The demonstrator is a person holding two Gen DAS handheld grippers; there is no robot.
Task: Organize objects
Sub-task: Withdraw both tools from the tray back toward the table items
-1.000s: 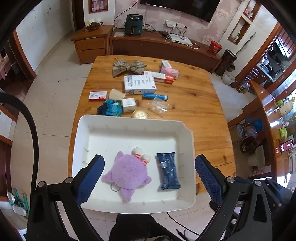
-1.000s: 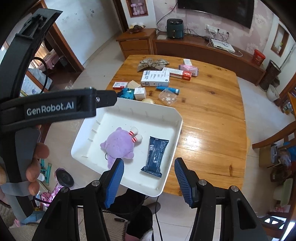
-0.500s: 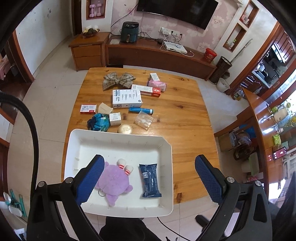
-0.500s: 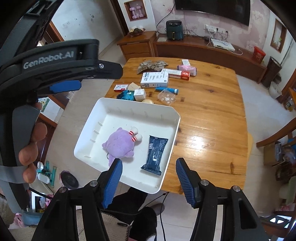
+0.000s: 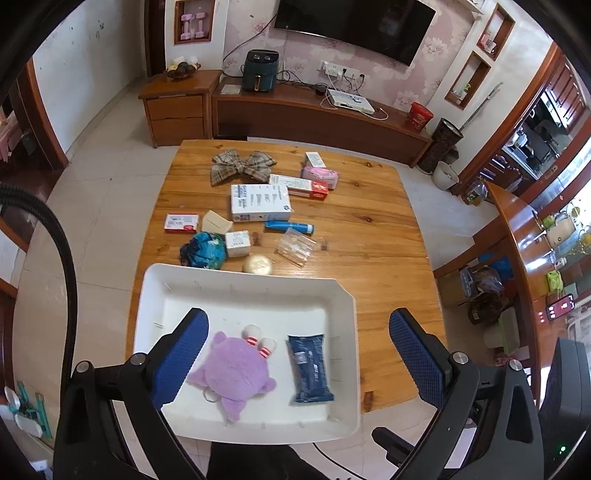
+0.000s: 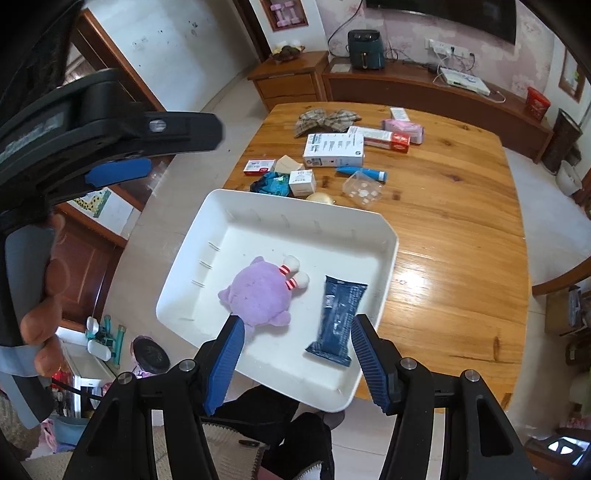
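Right now both my tongs hang empty over the white tray (image 5: 243,284) at the lower middle: left tongs (image 5: 297,356) spread wide, right tongs (image 6: 297,354) half open. Plush toy (image 5: 236,369) and blue packet (image 5: 309,365) lie inside; overhanging the counter (image 5: 376,236), the tray could tip.

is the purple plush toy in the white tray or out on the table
In: the plush toy lies inside the tray, beside a blue packet.

A home living room, probably: wall television (image 5: 354,26), wooden sideboard (image 5: 317,122), dining table (image 5: 369,229).
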